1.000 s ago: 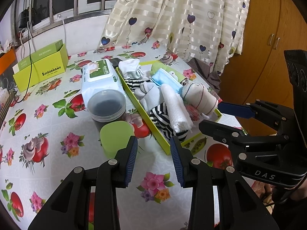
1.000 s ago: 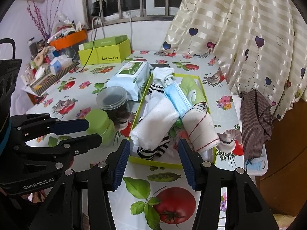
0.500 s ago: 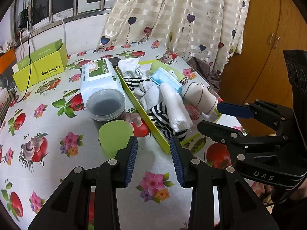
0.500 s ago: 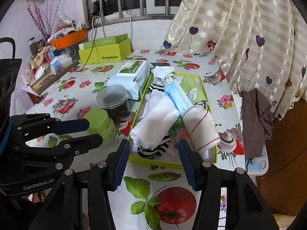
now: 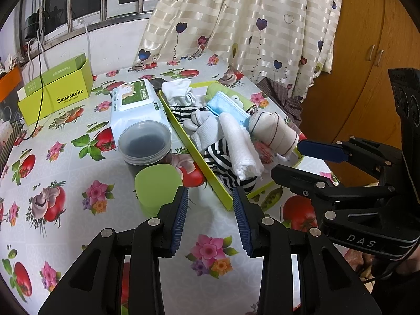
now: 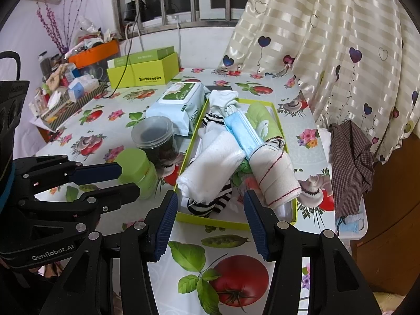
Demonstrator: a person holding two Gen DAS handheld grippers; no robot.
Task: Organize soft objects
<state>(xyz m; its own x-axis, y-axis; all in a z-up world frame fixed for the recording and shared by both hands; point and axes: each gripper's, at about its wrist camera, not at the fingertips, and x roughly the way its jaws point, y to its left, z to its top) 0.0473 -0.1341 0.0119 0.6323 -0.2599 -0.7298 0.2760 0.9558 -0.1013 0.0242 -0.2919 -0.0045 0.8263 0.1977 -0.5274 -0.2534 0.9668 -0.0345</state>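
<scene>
A shallow lime-green tray [image 5: 194,150] [image 6: 237,223] lies on the flowered tablecloth, filled with soft things: a rolled white towel [image 5: 240,147] [image 6: 211,166], a beige roll with red stitching [image 5: 275,130] [image 6: 273,173], a blue face mask [image 5: 227,105] [image 6: 242,132], striped black-and-white socks [image 5: 223,165] [image 6: 210,204], white socks [image 5: 176,89] [image 6: 221,98] and a green cloth [image 6: 263,122]. My left gripper [image 5: 210,210] stands open and empty just short of the tray's near corner. Open and empty too, my right gripper [image 6: 211,216] hovers before the tray's near edge.
Left of the tray stand a dark lidded jar [image 5: 144,141], a green-capped jar [image 5: 157,182], a pack of wet wipes [image 5: 136,105] and a lime box [image 5: 56,89]. Behind hangs a curtain [image 5: 236,26]. A checked cloth [image 6: 351,162] drapes over the table's right edge, by a wooden cupboard [image 5: 367,52].
</scene>
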